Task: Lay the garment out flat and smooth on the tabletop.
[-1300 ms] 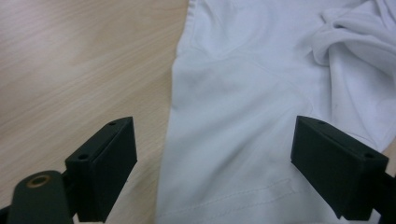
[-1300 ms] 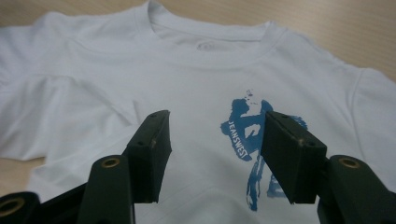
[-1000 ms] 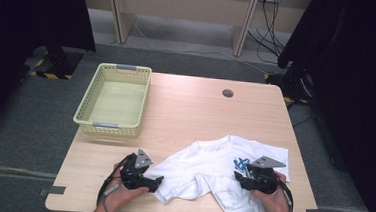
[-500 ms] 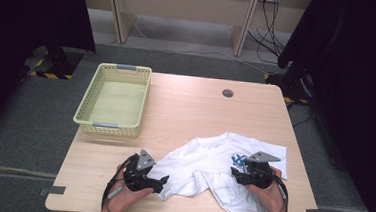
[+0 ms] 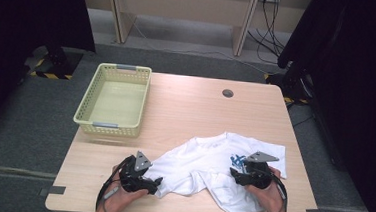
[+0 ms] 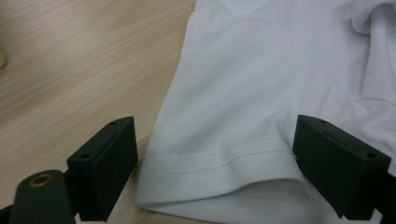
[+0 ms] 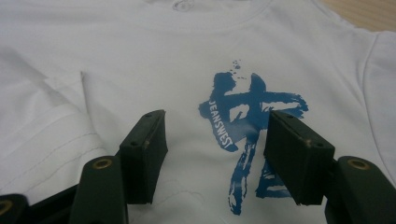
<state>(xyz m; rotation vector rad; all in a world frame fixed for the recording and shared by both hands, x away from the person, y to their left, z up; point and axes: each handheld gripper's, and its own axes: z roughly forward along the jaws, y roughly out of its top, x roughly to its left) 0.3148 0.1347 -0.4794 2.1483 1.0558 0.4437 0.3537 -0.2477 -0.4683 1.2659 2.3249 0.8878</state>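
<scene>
We see both grippers open: left gripper (image 6: 215,172) straddles the crumpled white cotton T-shirt's (image 5: 207,162) sleeve hem, right gripper (image 7: 215,154) over its blue print. Risk: fingers pinch several layers, or scrape the worktop (image 5: 196,106).

The high view looks forward and down on the whole table (image 5: 190,111) from above its near edge. Each gripper view sits close over the white T-shirt (image 5: 207,162), which fills the high view's lower middle.
</scene>
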